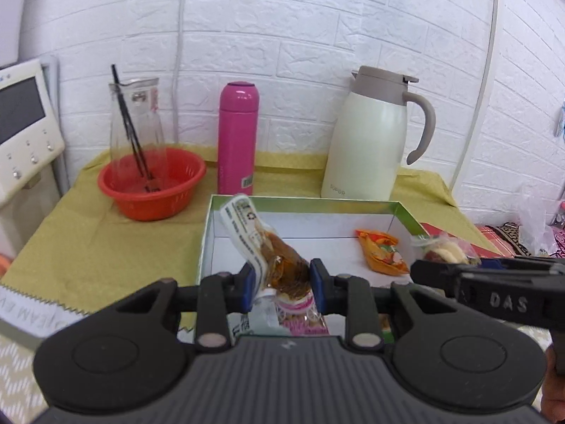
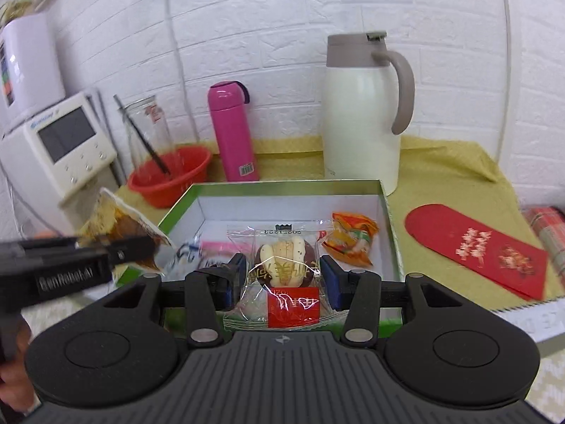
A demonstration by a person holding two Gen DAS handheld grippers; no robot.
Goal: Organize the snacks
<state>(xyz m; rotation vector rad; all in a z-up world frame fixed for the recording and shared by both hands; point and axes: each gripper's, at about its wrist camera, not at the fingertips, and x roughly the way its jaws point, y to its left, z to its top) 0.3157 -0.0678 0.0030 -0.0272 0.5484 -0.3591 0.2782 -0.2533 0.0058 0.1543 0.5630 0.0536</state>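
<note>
While the left gripper (image 1: 282, 284) pinches a brown snack packet (image 1: 282, 265) upright above the near edge of the box (image 1: 406, 212), an orange packet (image 1: 381, 251) lies ahead to its right, likely the drop spot. From the right wrist, the right gripper (image 2: 284, 279) brackets a clear-wrapped pastry (image 2: 284, 265) over that box, seemingly clamped; a pink packet (image 2: 219, 245) lies inside to its left.
</note>
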